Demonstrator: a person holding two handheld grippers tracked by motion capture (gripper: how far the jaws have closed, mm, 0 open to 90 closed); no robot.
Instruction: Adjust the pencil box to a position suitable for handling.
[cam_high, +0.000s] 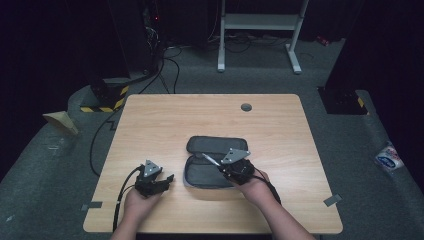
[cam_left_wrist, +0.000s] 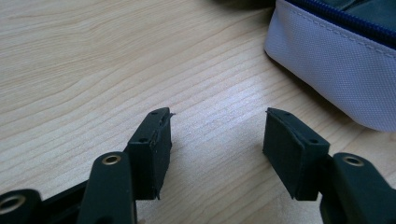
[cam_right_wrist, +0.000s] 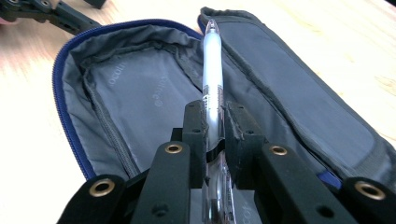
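A grey pencil case (cam_high: 212, 162) with a blue zipper lies unzipped and spread flat on the wooden table (cam_high: 160, 120). My right gripper (cam_right_wrist: 215, 112) is shut on a clear pen (cam_right_wrist: 211, 79), which points out over the case's grey lining (cam_right_wrist: 140, 93). In the high view the right gripper (cam_high: 222, 167) hovers over the case's near half with the pen (cam_high: 210, 159) sticking out to the left. My left gripper (cam_left_wrist: 217, 126) stands open over bare wood with nothing between its jaws, just left of the case's outer wall (cam_left_wrist: 336, 60). In the high view the left gripper (cam_high: 160, 182) rests near the table's front edge.
A grey cable grommet (cam_high: 246, 107) sits in the table near its far edge. Cables trail from both grippers toward the person. Beyond the table stand a white frame (cam_high: 260, 30) and black equipment on the carpet. A packet (cam_high: 389, 157) lies on the floor at right.
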